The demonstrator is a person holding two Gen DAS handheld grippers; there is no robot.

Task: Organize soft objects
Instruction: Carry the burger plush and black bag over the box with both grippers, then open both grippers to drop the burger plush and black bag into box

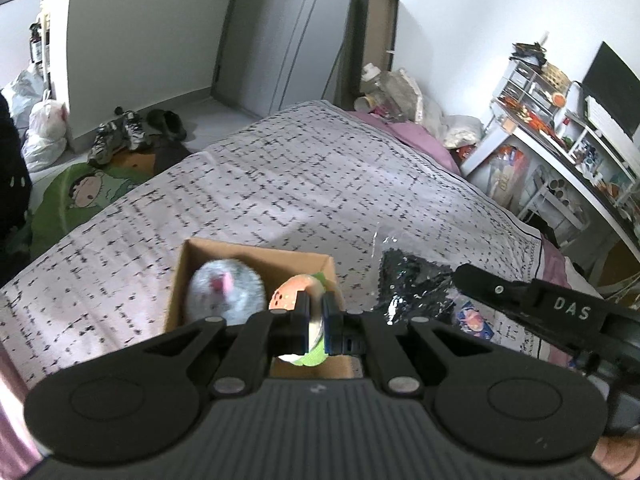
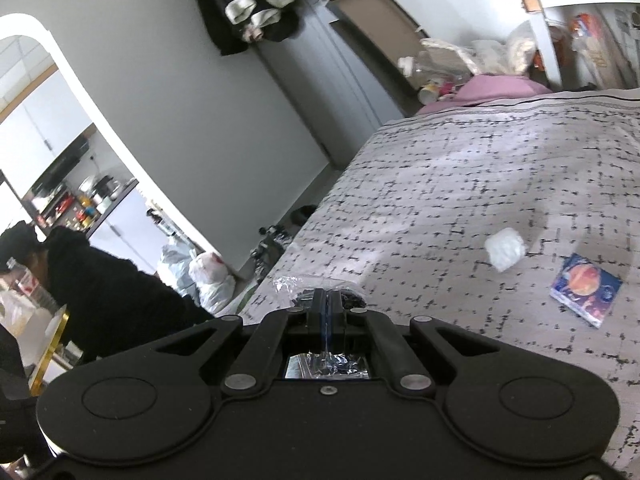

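One cardboard box (image 1: 256, 256) sits on the bed (image 1: 280, 176), holding one grey fluffy plush (image 1: 226, 290) at its 9 o'clock side. One burger-shaped plush (image 1: 298, 292) hangs over the box's 3 o'clock side, pinched between the pressed-together jaws of the left gripper (image 1: 315, 312), its long axis running away from the camera toward 12 o'clock. The right gripper (image 2: 327, 306), tilted down and rolled, is clamped on one clear bag of dark sequins (image 2: 316, 292). On the bed at 3 o'clock lie one white wad (image 2: 505, 249) and one small blue packet (image 2: 586, 289), apart.
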